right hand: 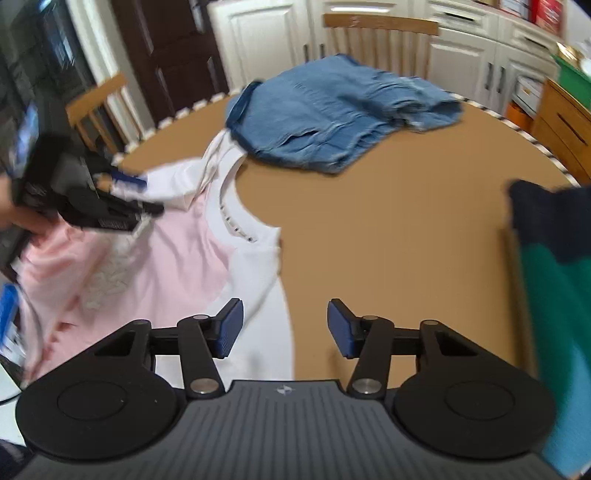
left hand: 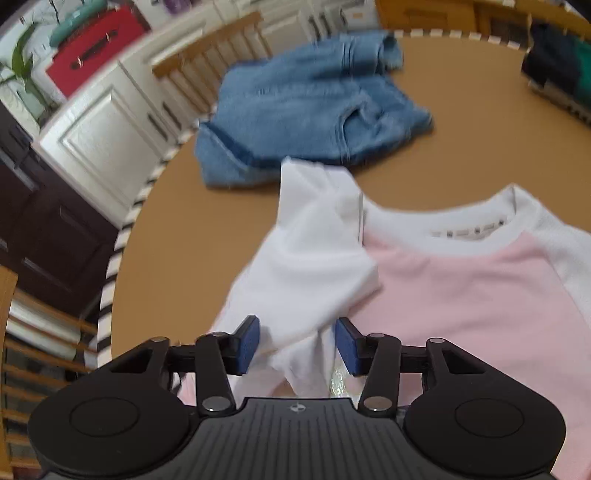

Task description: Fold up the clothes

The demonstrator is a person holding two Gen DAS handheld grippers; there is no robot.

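1. Left gripper (left hand: 297, 345): blue-padded jaws apart, a white sleeve fold bunched between them; contact unclear.
2. Pink-and-white shirt (right hand: 177, 258): soft knit, rumpled, at the round brown table's (right hand: 388, 229) left edge.
3. Denim garment (right hand: 332, 114): crumpled, far edge.
4. Right gripper (right hand: 285, 328): jaws spread, empty.
5. Green-and-navy clothes (right hand: 554, 266): right edge.
6. Wooden chairs (right hand: 380, 33), white cabinets (right hand: 258, 40) beyond.

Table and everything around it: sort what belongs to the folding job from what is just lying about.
In the job:
- pink and white shirt, white sleeve between the open pads of the left tool
- right tool, open, empty
- denim garment
- navy and green garment

Lying about:
- wooden chairs
- white cabinets
- red box
- plant
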